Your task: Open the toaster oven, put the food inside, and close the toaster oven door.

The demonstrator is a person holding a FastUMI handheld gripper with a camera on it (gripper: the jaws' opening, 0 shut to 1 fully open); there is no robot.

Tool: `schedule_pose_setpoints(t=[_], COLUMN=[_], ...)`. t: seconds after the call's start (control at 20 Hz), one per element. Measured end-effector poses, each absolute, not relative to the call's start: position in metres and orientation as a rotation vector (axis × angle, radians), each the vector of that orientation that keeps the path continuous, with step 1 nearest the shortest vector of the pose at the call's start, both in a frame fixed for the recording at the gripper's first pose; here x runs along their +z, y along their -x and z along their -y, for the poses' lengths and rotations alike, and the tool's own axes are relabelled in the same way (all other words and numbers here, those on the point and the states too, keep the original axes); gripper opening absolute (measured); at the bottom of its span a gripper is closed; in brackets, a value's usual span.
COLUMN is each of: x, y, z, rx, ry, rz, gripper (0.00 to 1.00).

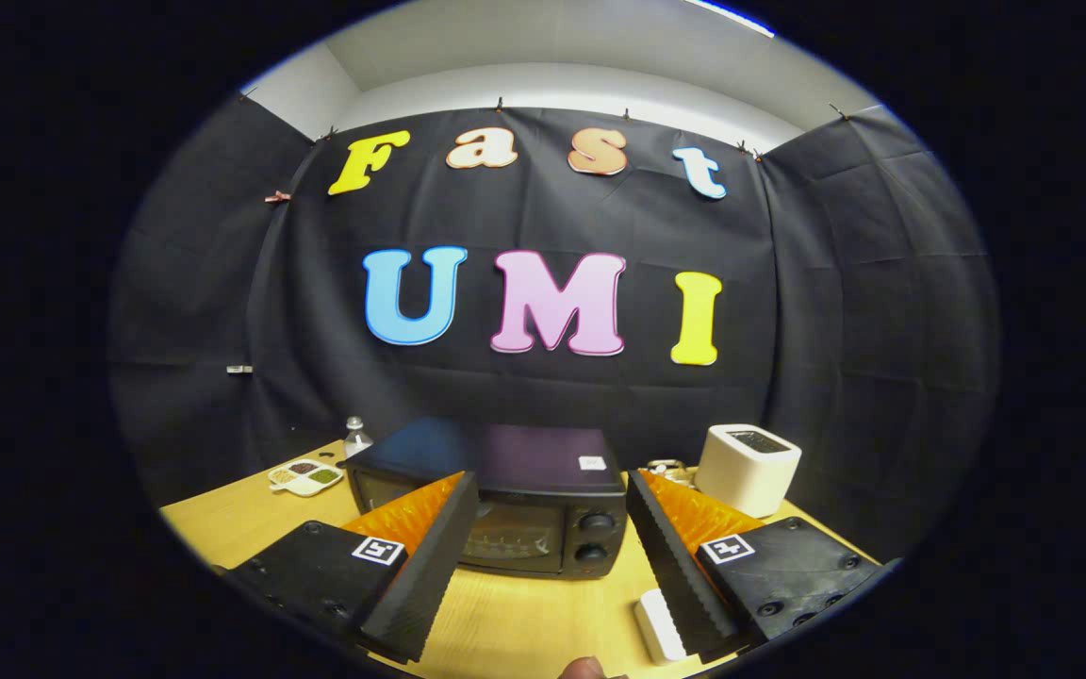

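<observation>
Toaster oven (505, 509) sits on the wooden table (524, 622) just ahead of the gripper (551, 528), door shut. Gripper fingers spread wide, nothing between them, framing the oven front, likely lined up for the door. White block (658, 624) lies beside the right finger; food not identifiable.

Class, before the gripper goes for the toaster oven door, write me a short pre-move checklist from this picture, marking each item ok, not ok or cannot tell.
1. Gripper open with nothing between its fingers: ok.
2. Toaster oven ahead of the fingers, front facing them: ok.
3. Oven door closed, ready to be opened: ok.
4. Door handle located: cannot tell, the left finger covers part of the door.
5. Table between fingers and oven free of obstacles: ok; a white block lies beside the right finger.
6. Food to load identified: cannot tell; a divided dish sits left of the oven.
</observation>
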State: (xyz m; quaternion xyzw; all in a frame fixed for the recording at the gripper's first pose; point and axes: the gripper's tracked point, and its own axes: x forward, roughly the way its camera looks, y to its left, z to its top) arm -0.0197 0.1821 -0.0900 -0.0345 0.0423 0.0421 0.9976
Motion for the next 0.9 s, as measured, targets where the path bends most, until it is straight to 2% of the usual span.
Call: schedule_pose_setpoints(t=[0.45, 0.9], x=[-0.039, -0.046], y=[0.025, 0.025], z=[-0.106, -0.095], rx=[0.069, 0.055], ry=[-0.004, 0.05], rz=[-0.046, -0.032], gripper=[0.98, 0.97])
